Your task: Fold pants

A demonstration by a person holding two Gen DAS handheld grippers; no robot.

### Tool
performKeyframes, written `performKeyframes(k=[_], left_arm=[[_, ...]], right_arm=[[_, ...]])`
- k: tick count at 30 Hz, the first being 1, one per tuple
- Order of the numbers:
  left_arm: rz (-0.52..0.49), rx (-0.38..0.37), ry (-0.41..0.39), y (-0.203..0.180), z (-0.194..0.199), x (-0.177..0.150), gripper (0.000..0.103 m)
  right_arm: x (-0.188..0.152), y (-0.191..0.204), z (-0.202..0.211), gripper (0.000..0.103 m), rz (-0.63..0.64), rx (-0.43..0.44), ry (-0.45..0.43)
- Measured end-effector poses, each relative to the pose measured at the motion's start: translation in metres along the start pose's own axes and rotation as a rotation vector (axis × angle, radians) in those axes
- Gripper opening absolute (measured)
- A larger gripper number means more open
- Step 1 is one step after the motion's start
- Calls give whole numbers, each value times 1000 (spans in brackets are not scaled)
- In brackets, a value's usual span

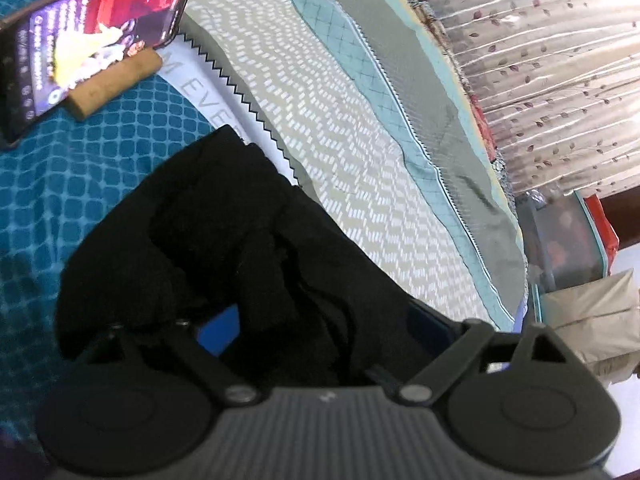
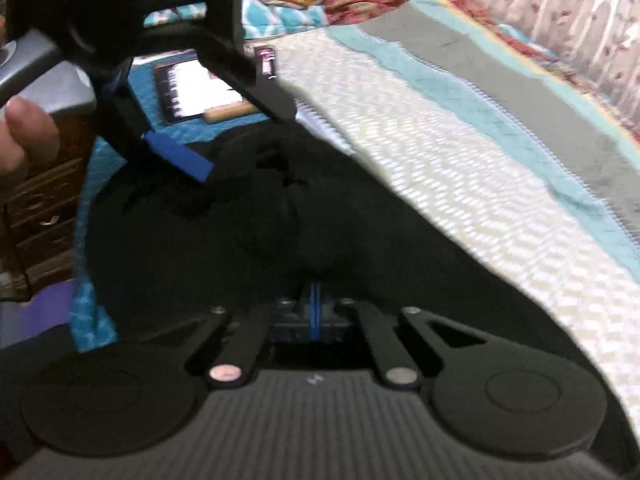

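The black pants [image 1: 224,220] lie bunched on the bed, dark and hard to read in both views. In the left wrist view my left gripper [image 1: 320,316] stands wide with the bunched cloth between its fingers, and the tips are buried in it. The right wrist view shows that same left gripper [image 2: 244,142] over the pants' far end, its blue pad [image 2: 180,158] bare. My right gripper [image 2: 316,292] has its blue pads together at the near edge of the pants [image 2: 280,220]. Folds run into its tips, which the cloth hides.
A lit phone [image 1: 92,40] leans on a wooden block [image 1: 116,84] on the teal quilt [image 1: 60,180]. A white chevron spread [image 1: 360,160] runs to the right, with curtains [image 1: 540,60] and boxes [image 1: 572,236] beyond. A hand [image 2: 24,140] holds the left gripper near wooden drawers [image 2: 40,208].
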State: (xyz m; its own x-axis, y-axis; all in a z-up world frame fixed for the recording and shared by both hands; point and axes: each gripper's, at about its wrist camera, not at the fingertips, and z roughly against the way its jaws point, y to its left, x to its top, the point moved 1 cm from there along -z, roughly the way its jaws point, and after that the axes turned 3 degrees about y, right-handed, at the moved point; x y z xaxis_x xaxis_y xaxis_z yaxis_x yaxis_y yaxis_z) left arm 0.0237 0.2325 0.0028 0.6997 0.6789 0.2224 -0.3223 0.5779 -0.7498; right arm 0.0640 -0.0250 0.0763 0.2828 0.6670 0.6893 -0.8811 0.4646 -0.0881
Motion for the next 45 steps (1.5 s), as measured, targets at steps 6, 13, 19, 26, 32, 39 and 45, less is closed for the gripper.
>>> performKeyframes(k=[6,13,19,26,32,39,45], left_arm=[[24,-8,-5,6,3,4,11],[-34,-10,-12,-13,3,10,11],[-33,-26,-51,-17,28,9,60],[73,-73,-76,-5,50,4,97],[16,-14,-2,-23,9,16,75],[-76,-77,-45,-34,43,7,17],[-177,65,-112,-12,95,-44,17]], right_arm=[[17,3,31,6,8,21,-91],[16,27,-17,69,35,47,-7],[29,6,-10,7,-74,-13,-39],[35,2,10,7,-95,-22,-95],[36,4,13,7,-84,-18,-126],[44,23,51,7,-24,43,-207],[31,60,51,8,0,201,-169]])
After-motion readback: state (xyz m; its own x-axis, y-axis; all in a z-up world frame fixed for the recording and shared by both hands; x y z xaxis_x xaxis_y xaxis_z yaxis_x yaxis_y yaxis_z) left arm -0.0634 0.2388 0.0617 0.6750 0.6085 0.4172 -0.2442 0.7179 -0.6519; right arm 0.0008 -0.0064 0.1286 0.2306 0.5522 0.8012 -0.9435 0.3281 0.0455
